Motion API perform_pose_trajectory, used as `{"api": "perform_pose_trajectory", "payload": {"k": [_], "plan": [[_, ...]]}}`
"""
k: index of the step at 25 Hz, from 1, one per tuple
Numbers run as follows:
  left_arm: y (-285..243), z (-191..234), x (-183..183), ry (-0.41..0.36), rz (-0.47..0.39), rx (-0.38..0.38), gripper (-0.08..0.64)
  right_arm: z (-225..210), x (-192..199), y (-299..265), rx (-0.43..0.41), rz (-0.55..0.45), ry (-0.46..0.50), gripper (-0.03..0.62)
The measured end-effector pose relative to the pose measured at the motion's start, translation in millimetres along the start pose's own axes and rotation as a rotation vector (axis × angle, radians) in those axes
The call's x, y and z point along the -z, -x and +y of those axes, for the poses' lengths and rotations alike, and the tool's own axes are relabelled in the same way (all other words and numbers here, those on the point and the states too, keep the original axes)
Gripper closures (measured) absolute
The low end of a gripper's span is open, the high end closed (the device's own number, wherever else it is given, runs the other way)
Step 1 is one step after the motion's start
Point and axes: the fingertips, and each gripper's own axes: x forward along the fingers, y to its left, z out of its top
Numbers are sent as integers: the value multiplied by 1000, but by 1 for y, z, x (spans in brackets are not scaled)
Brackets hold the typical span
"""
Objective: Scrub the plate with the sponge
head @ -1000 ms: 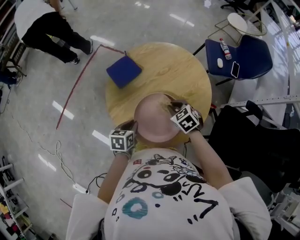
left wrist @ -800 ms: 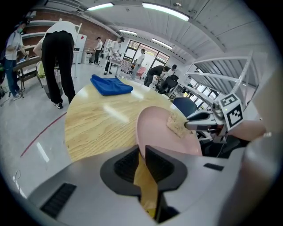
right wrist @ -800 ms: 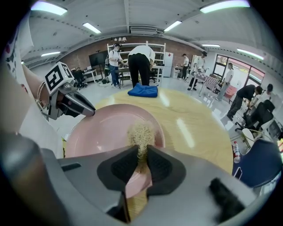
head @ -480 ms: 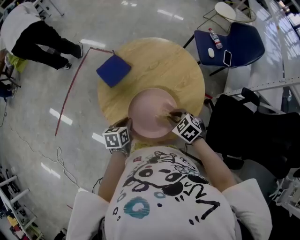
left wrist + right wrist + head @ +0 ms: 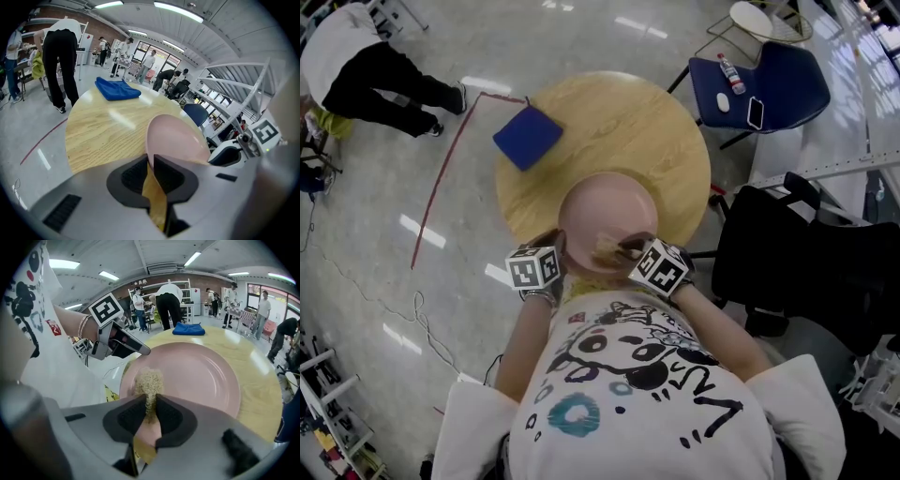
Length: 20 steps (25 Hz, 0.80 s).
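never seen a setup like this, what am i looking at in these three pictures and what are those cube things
No robot here: a person holds a two-jaw gripper in each hand. One picture comes from a camera on the person's head, looking down; the other two from cameras riding on each gripper, looking along its jaws. The patterned cubes are part of the grippers. The left gripper pinches the rim of a pink plate at the near edge of a round wooden table. The right gripper grips a sponge held against the plate. A blue cloth lies on the table's far side.
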Motion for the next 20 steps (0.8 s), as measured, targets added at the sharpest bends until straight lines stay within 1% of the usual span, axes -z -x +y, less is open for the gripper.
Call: {"api": "perform_pose_trajectory", "payload": {"k": [8, 13, 20], "plan": [[-2, -2, 1, 2, -2, 8, 509, 1, -31, -27, -62, -23, 1, 522], [-2, -2, 2, 10, -4, 15, 509, -8, -45, -35, -60, -32, 19, 522], [0, -1, 2, -7, 1, 18, 509, -24, -65, -43, -33, -49, 29, 522]]}}
